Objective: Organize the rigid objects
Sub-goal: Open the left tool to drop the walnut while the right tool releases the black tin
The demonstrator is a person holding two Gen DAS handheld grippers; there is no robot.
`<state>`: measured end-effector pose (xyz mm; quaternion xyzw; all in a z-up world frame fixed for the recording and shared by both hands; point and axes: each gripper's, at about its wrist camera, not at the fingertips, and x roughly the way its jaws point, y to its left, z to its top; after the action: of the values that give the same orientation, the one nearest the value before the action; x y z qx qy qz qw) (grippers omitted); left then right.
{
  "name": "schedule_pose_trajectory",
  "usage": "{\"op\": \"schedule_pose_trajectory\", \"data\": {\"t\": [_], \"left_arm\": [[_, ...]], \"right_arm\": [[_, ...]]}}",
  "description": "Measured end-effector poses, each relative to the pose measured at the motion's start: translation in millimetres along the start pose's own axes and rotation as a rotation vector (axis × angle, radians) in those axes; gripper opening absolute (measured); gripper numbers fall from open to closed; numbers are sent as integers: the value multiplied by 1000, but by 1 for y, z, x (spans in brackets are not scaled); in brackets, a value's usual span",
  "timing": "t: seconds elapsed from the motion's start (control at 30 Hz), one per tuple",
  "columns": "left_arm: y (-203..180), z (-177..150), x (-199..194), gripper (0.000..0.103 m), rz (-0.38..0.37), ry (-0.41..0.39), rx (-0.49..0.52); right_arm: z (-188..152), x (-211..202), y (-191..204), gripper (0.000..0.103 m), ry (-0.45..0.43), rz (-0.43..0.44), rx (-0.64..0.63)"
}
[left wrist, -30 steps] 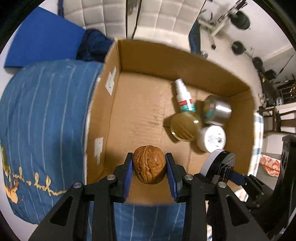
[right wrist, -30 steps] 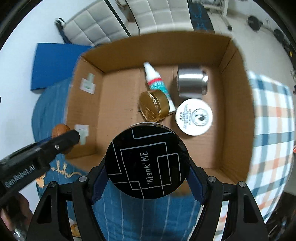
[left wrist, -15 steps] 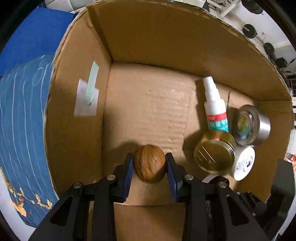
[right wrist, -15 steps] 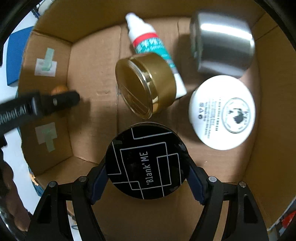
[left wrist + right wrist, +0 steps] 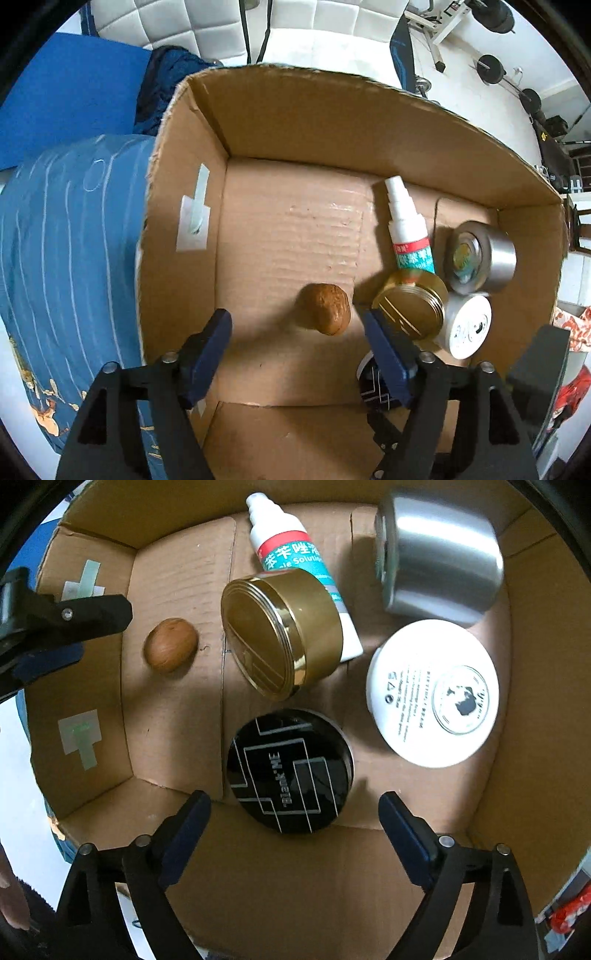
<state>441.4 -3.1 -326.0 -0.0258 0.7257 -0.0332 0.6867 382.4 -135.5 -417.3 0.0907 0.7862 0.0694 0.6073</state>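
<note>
Cardboard box [image 5: 332, 122]: a walnut [image 5: 327, 308] and a black compact [image 5: 290, 771] are seen lying on its floor, each flanked by the wide-spread, empty jaws of the left gripper [image 5: 297, 334] and right gripper [image 5: 295, 812].

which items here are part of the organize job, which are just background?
Job items:
cardboard box
walnut
black compact
gold jar
white tin
spray bottle
silver can

Lying about:
blue bedding
blue mat
white chair

Home: bedspread [image 5: 70, 236], barbell weights [image 5: 489, 68]
</note>
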Motion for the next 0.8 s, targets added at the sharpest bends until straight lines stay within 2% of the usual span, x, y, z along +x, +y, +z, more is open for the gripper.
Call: {"op": "schedule_pose_trajectory", "data": {"t": [0.1,0.2,0.47,0.8], "left_arm": [[6,-13,-12,83,4,-26,5],[-1,-34,-24,90,9,-70,3],[-4,-87,-81,91,-1,-249,5],[-13,-149,-130,91,23,-400,48]], "right_arm": [[-10,-13,1,103,-31,-5,7],[-21,-29,2,103,-81,-33,12],[-58,-84,-2,103,-262,-128,17],[-124,-139,-10,103,-412,-153,10]]}}
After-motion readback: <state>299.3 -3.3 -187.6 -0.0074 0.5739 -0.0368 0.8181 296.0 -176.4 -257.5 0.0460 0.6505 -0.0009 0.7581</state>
